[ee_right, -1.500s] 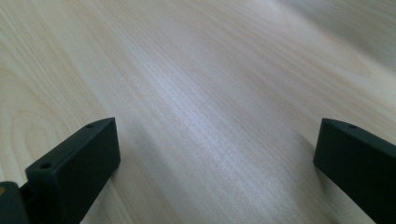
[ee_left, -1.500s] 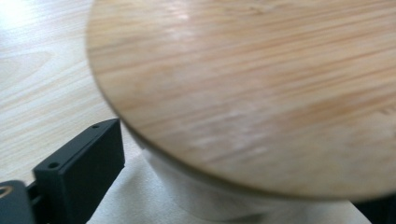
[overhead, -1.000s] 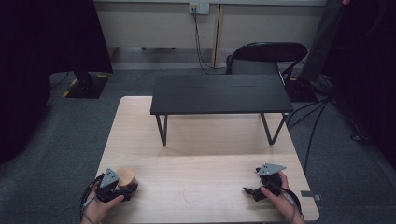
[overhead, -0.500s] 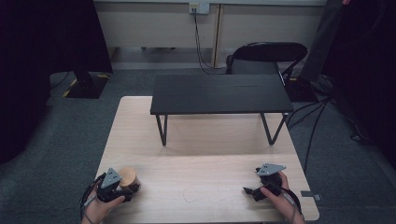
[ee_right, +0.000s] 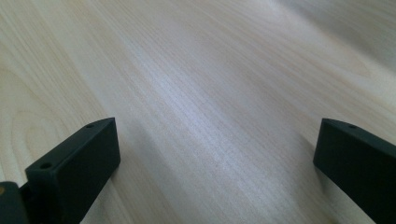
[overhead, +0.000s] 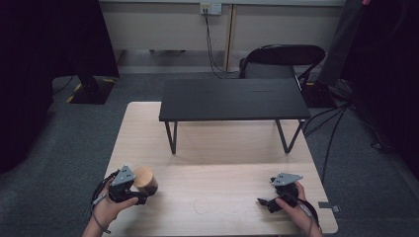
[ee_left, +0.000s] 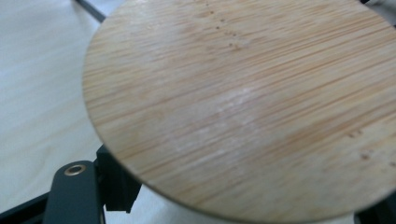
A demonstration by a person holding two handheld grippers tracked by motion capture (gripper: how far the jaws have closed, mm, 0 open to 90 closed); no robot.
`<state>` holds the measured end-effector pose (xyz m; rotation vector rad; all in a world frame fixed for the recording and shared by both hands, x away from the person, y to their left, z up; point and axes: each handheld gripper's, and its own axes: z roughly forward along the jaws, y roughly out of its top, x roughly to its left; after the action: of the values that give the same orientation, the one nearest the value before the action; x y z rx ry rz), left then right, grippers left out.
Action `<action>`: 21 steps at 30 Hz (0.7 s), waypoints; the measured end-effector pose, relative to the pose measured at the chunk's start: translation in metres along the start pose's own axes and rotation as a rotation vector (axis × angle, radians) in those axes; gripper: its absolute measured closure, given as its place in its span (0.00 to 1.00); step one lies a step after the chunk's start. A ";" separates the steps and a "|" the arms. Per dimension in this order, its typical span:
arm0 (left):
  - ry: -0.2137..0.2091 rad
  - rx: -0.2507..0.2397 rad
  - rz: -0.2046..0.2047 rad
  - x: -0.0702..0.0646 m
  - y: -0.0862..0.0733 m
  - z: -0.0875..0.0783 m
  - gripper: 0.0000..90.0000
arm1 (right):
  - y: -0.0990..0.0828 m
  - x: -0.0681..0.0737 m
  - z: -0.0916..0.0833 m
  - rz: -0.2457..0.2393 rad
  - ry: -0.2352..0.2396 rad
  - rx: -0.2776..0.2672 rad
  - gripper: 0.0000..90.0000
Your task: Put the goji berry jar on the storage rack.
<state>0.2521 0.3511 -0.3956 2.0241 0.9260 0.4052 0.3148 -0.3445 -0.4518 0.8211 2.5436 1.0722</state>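
From the high view, the left gripper (overhead: 141, 190) sits at the near-left corner of the light wooden table (overhead: 217, 148), in front of the black bench-like shelf (overhead: 232, 98) that stands across the table's far half. A round jar with a bamboo lid (overhead: 145, 177) is in its jaws, which appear clamped on the jar's body below the lid. The right gripper (overhead: 264, 201) rests low at the near-right corner, well apart from the jar. An empty black chair (overhead: 281, 57) stands beyond the shelf.

In the left gripper view, the bamboo lid (ee_left: 252, 102) is tilted toward the camera, with one black jaw at its lower left edge. Carrying the jar well probably means keeping it level and the squeeze steady, since only a narrow band of the body is gripped and the lid may be loose.

In the right gripper view, the two jaws stand wide apart over bare table (ee_right: 210, 93), with nothing between them.

The jar's body is almost wholly hidden under the lid, so its material and contents cannot be told, and the far jaw is cut off at the frame edge.
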 end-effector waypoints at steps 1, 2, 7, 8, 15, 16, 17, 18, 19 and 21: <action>-0.006 0.001 0.002 0.000 0.005 -0.001 0.28 | 0.000 0.000 0.000 0.000 0.000 0.000 0.00; -0.006 0.001 0.002 0.000 0.005 -0.001 0.28 | 0.000 0.000 0.000 0.000 0.000 0.000 0.00; -0.030 0.003 0.023 0.001 0.030 -0.002 0.28 | 0.000 0.000 0.000 0.000 0.000 0.000 0.00; -0.034 0.005 0.027 0.001 0.036 -0.002 0.28 | 0.000 0.000 0.000 0.000 0.000 0.000 0.00; -0.076 -0.002 0.065 0.001 0.078 -0.002 0.28 | 0.000 0.000 0.000 0.000 0.000 0.000 0.00; -0.076 -0.002 0.065 0.001 0.078 -0.002 0.28 | 0.000 0.000 0.000 0.000 0.000 0.000 0.00; -0.079 -0.003 0.069 0.001 0.083 -0.001 0.28 | 0.000 0.000 0.000 0.000 0.000 0.000 0.00; -0.088 -0.002 0.078 0.000 0.094 0.000 0.28 | 0.000 0.000 0.000 0.000 0.000 0.000 0.00; -0.088 -0.002 0.078 0.000 0.094 0.000 0.28 | 0.000 0.000 0.000 0.000 0.000 0.000 0.00; -0.097 -0.005 0.086 -0.001 0.109 0.002 0.28 | 0.000 0.000 0.000 0.000 0.000 0.000 0.00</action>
<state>0.3027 0.3100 -0.3084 2.0653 0.7800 0.3531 0.3148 -0.3445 -0.4519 0.8210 2.5436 1.0722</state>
